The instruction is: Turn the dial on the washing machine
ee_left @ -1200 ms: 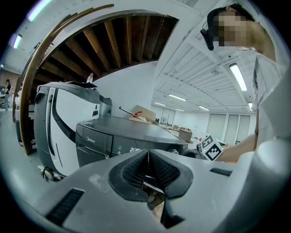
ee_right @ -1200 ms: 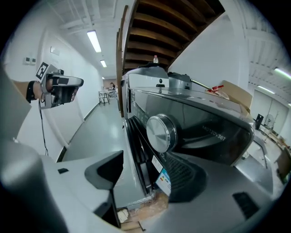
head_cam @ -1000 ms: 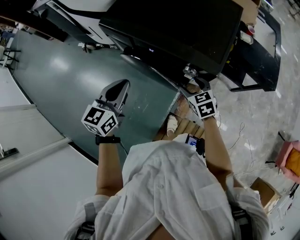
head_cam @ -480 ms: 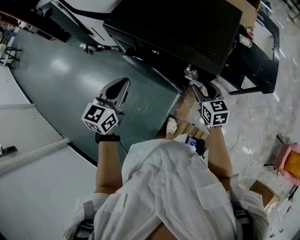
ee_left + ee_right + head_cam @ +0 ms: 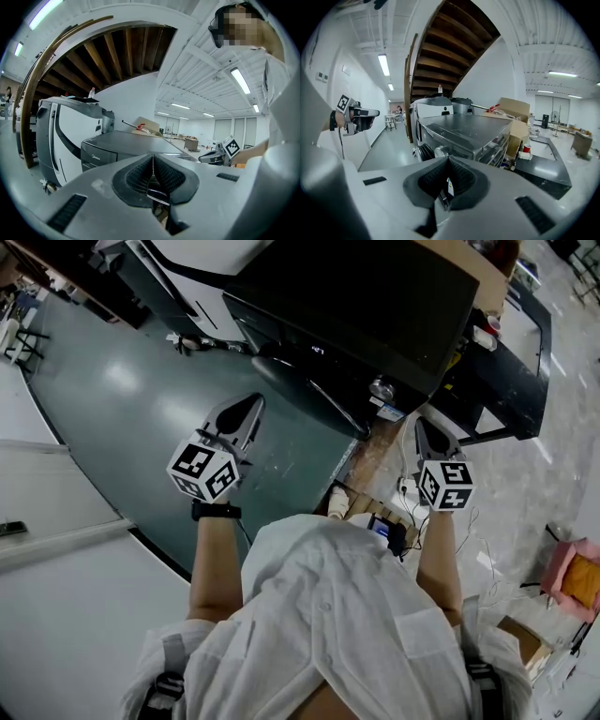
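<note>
Presently untouched: dial on washing machine, probably rigid, smooth, slippery, best pinched across rim; left gripper, right gripper closed, empty.

The dial (its markings too small to read) seems partly hidden behind the right gripper.

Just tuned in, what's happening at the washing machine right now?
A person stands facing the dark grey washing machine with a gripper in each hand. The right gripper is held a little short of the round silver dial on the machine's front panel, not touching it, with its jaws together and empty. The left gripper is off to the side above the grey-green floor, its jaws also together with nothing in them. Neither gripper is on the dial.
</note>
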The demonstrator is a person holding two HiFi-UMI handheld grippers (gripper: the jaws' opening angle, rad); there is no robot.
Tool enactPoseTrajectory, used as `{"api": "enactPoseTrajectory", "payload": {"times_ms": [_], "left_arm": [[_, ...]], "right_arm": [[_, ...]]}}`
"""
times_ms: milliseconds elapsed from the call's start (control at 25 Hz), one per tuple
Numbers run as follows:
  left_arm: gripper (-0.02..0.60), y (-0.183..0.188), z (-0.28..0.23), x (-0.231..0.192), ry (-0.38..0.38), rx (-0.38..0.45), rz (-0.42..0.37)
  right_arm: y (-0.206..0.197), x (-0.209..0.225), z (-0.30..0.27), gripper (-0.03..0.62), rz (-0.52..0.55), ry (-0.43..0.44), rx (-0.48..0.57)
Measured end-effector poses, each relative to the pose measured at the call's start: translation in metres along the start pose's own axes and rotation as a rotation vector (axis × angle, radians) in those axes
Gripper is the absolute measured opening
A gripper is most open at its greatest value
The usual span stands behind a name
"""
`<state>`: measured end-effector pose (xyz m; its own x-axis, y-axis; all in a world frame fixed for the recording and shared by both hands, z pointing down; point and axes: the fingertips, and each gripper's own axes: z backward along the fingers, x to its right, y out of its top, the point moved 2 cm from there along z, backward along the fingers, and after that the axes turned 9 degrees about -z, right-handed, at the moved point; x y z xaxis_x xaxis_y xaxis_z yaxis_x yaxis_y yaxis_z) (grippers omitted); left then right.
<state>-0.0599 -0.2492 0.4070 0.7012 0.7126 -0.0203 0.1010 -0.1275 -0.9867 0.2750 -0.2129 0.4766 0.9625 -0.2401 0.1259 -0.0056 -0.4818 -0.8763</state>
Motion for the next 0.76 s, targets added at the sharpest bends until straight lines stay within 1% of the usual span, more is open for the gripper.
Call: {"api": "enactPoseTrajectory", "payload": {"times_ms": [320, 760], "left_arm": [[0.017, 0.006, 0.013, 0.002, 0.009, 0.018, -0.004], [0.017, 0.003, 0.014, -0.002, 0.008, 0.02, 0.001]], "right_arm": [[0.015, 0.0, 0.02, 0.0, 0.016, -0.017, 0.049], [0.016, -0.007, 0.014, 0.0, 0.023, -0.009, 0.045]]}}
